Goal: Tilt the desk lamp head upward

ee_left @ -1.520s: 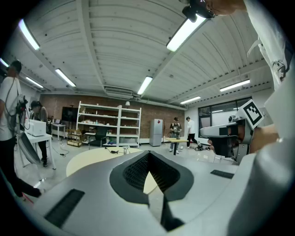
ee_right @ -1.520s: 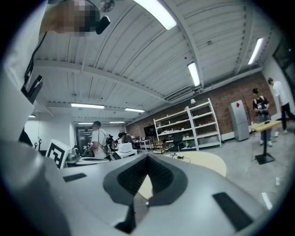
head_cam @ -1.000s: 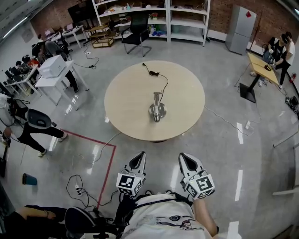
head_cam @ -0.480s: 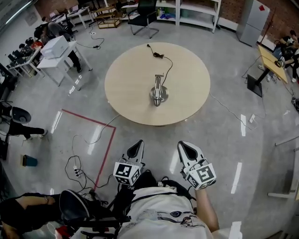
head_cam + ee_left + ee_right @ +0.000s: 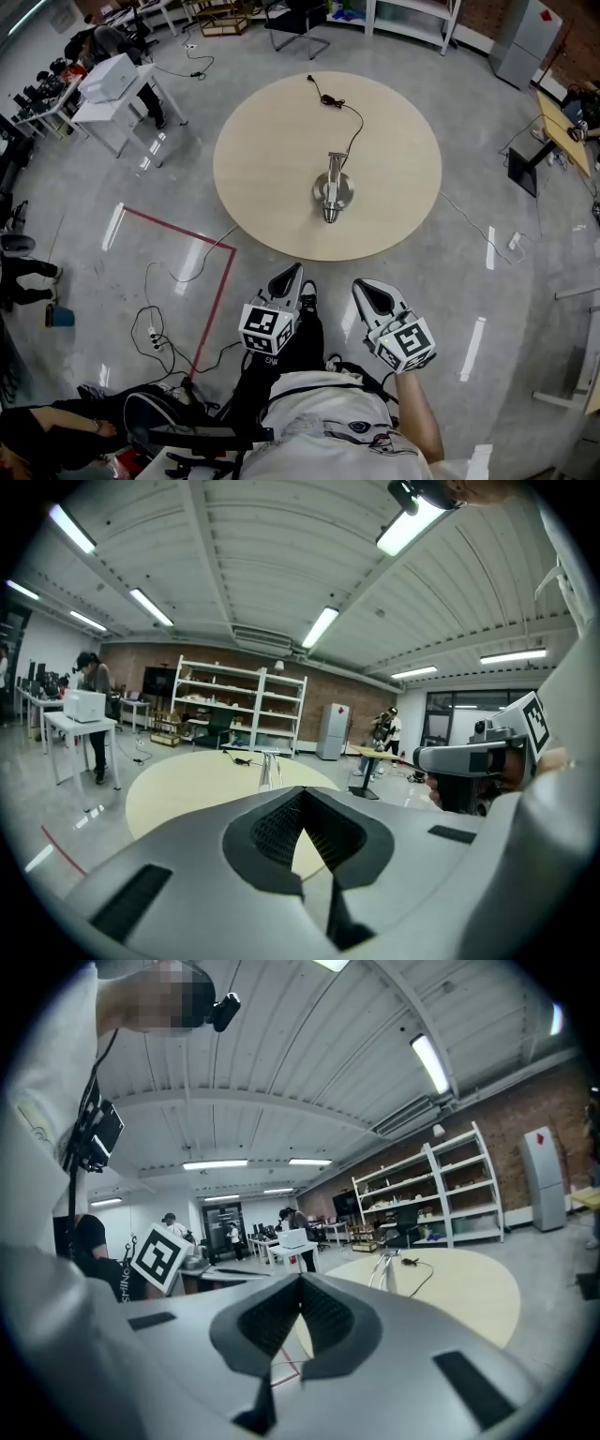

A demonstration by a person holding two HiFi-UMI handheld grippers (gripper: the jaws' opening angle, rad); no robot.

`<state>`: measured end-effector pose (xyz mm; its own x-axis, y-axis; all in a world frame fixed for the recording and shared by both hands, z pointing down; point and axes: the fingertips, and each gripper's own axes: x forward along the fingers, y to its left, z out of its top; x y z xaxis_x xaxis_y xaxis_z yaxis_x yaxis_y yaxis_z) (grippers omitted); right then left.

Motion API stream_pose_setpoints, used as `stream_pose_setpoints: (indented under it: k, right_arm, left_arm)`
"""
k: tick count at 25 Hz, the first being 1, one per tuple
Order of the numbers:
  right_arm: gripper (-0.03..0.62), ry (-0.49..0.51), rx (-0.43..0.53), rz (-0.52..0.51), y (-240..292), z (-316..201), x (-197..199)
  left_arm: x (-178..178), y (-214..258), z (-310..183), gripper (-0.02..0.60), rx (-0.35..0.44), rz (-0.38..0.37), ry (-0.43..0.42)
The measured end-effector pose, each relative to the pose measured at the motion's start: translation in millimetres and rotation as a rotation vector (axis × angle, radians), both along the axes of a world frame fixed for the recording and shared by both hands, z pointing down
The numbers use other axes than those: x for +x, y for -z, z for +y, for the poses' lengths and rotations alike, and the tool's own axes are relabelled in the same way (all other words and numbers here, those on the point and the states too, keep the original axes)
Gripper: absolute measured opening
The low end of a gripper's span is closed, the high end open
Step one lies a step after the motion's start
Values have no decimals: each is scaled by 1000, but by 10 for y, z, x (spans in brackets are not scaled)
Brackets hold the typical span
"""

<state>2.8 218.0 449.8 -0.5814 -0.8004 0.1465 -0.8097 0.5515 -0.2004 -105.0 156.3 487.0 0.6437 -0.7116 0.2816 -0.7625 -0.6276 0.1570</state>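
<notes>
- Plainly, the desk lamp is shiny metal, a round base under a slim silvery arm. It stands just off the centre of the table, toward 6 o'clock. From above, its head's tilt is hard to judge.
- A thin black cable curls away from it toward 12 o'clock.
- The left hand-held gripper and right hand-held gripper are smooth grey shells with ribbed black pads. Each has its jaws together on nothing.
- Compared with a second ago, the table looks larger and both sit closer to its 6 o'clock edge.
- The table is round, pale wood on a glossy grey floor. A red tape line lies at 8 o'clock, and white shelving at 12.
</notes>
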Motion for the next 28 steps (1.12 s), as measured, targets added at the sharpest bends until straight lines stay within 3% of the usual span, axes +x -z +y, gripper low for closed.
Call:
stream_pose_setpoints:
  k: [9,16,21,28]
  right_arm:
    - [3,2,-48,51,-50,-1423,-16]
    - [4,5,-112,97,-229,-2180,7]
    - [5,89,-68,291,-347,-2426,43]
    - [33,351,47,559,-591,-2631,107]
  left_arm:
    - [137,-122,-1486,2,-66,3,-89]
    - [147,-355,-2116,3,-133,-13,-144]
    - [196,-504,-2257,2,-183,-6,-167]
    - [348,-730,-2362,2,-210,-47,-150]
